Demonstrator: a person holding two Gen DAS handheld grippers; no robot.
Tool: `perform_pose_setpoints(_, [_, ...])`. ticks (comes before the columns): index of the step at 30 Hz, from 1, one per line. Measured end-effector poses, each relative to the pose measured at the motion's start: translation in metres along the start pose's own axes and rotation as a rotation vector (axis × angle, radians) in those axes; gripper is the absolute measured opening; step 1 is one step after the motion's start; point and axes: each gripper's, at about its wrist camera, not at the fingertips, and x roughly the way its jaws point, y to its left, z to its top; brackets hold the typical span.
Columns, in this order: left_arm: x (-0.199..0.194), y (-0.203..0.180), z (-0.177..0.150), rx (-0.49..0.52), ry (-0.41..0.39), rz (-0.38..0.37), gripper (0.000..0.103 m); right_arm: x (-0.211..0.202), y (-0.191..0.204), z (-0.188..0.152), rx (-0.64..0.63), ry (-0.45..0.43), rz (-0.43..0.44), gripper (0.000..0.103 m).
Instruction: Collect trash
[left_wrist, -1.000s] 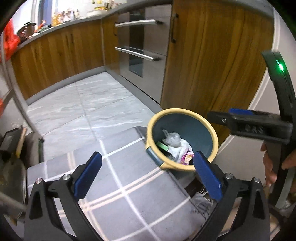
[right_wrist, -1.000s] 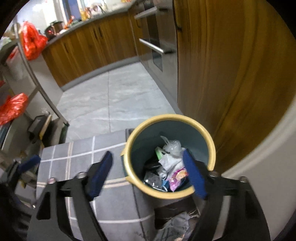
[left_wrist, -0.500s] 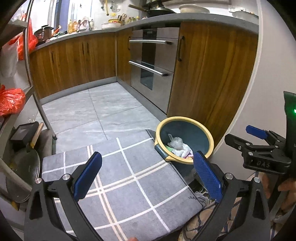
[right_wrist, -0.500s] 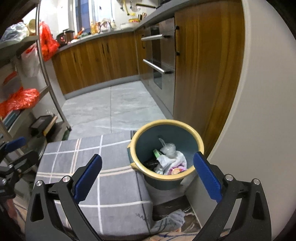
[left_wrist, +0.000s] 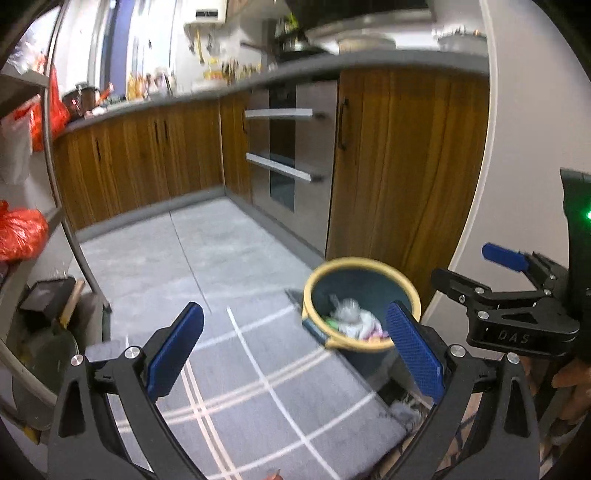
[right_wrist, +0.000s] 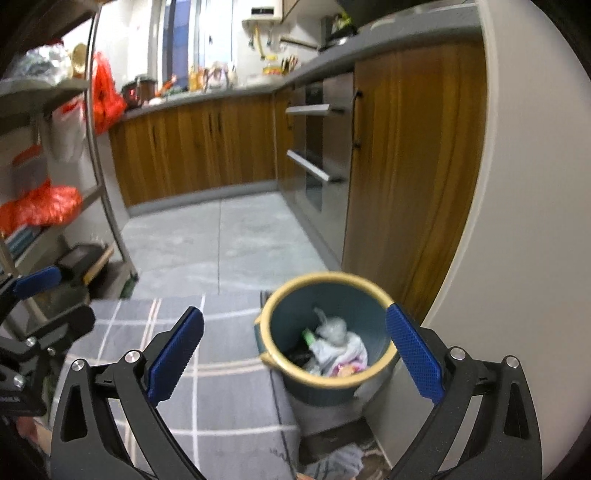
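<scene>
A dark teal trash bin with a yellow rim (left_wrist: 402, 280) (right_wrist: 369, 286) stands on the floor by a wooden cabinet and a white wall. It holds crumpled white plastic and coloured wrappers (left_wrist: 354, 321) (right_wrist: 338, 345). My left gripper (left_wrist: 295, 347) is open and empty, high above a grey checked mat (left_wrist: 258, 387), left of the bin. My right gripper (right_wrist: 295, 347) is open and empty, above and short of the bin. The right gripper also shows at the right edge of the left wrist view (left_wrist: 517, 299).
Wooden kitchen cabinets (left_wrist: 147, 162) and a steel oven with bar handles (left_wrist: 284, 147) line the far side. A metal shelf rack with orange bags (right_wrist: 40, 203) stands at the left. Grey floor tiles (right_wrist: 229, 236) lie beyond the mat. A crumpled cloth (right_wrist: 340, 461) lies below the bin.
Both grippers have pulled up and back from the bin. The bin looks smaller and more of the kitchen shows. Both stay open.
</scene>
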Motion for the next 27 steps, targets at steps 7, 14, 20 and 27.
perform_pose_setpoints(7, [-0.013,-0.006,0.003,0.026,-0.064,-0.026,0.098,-0.001,0.002,0.001,-0.013,-0.012,0.008,0.098])
perform_pose_setpoints(14, [-0.014,-0.012,0.003,0.053,-0.060,-0.038,0.097,-0.001,0.003,0.000,-0.015,-0.015,0.007,0.098])
perform_pose_setpoints(20, [-0.013,-0.010,0.003,0.051,-0.053,-0.036,0.097,-0.001,0.001,0.000,-0.006,-0.017,0.007,0.098])
perform_pose_setpoints(27, [-0.014,-0.008,0.002,0.045,-0.050,-0.036,0.097,-0.001,0.001,0.000,-0.006,-0.016,0.007,0.098])
